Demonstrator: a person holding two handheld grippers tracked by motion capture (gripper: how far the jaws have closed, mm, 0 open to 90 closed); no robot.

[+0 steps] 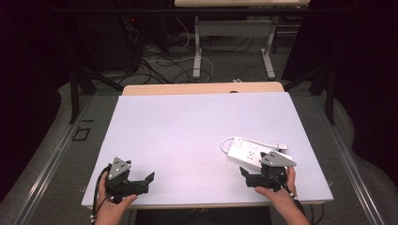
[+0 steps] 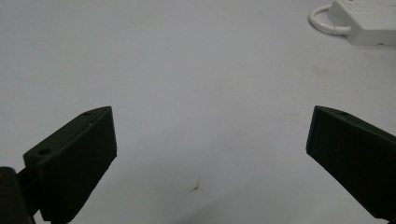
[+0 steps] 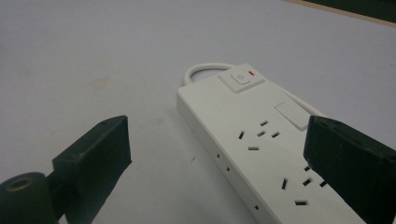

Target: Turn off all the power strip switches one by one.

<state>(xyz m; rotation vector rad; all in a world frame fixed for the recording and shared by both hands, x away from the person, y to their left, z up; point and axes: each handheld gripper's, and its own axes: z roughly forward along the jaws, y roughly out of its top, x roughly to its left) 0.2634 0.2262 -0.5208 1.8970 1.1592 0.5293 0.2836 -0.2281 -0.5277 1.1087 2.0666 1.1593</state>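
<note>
the white power strip (image 3: 261,140) lies untouched at the worktop's (image 1: 187,126) right front, the right hand-held gripper (image 3: 217,154) spread wide over its near end, the left hand-held gripper (image 2: 210,154) wide and empty, so seemingly nothing is done yet.

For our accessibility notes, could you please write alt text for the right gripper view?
A white power strip lies on a pale table, its switch at the far end. The right gripper is open, one finger left of the strip.
</note>
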